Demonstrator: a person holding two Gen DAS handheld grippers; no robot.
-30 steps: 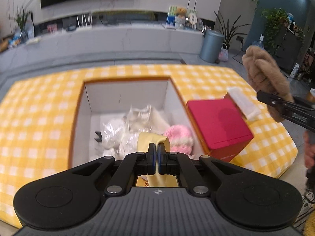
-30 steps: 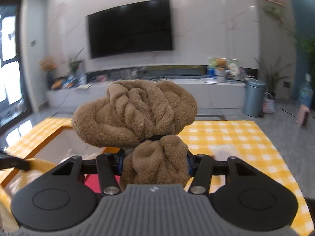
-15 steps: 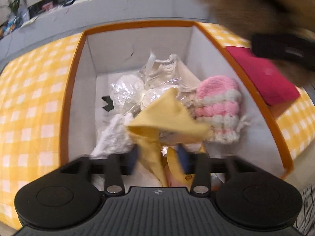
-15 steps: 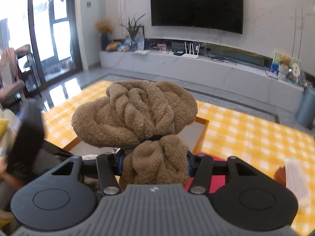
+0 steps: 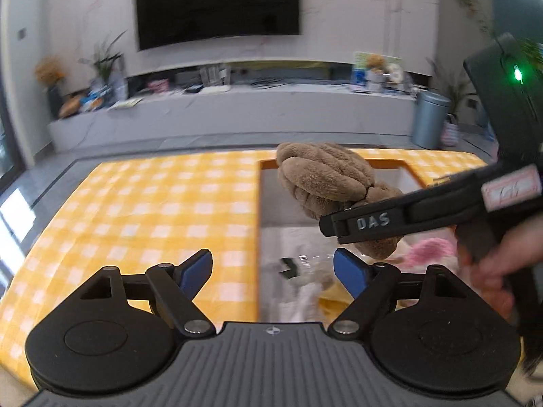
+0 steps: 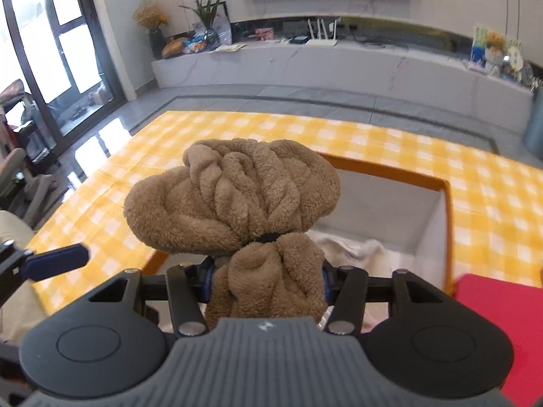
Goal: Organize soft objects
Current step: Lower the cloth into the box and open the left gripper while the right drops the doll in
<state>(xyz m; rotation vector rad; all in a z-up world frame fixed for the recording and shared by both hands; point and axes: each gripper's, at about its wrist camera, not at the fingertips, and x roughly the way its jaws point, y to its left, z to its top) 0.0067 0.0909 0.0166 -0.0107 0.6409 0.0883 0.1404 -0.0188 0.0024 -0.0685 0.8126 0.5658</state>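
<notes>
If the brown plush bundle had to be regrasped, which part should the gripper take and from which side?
Take the brown plush bundle at its narrow tail, just under the black tie, coming from below as the right gripper does now. The knotted head looks too bulky for the jaws; the cinched tail compresses between them.

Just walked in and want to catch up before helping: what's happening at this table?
A person is sorting soft things into an orange-rimmed box on a yellow checked cloth, using a handheld gripper in each hand. The right gripper is clamped on a brown plush bundle and holds it above the box. The left gripper has just been opening; nothing sits between its fingers. A yellow cloth and a pink knitted piece already lie inside the box.
</notes>
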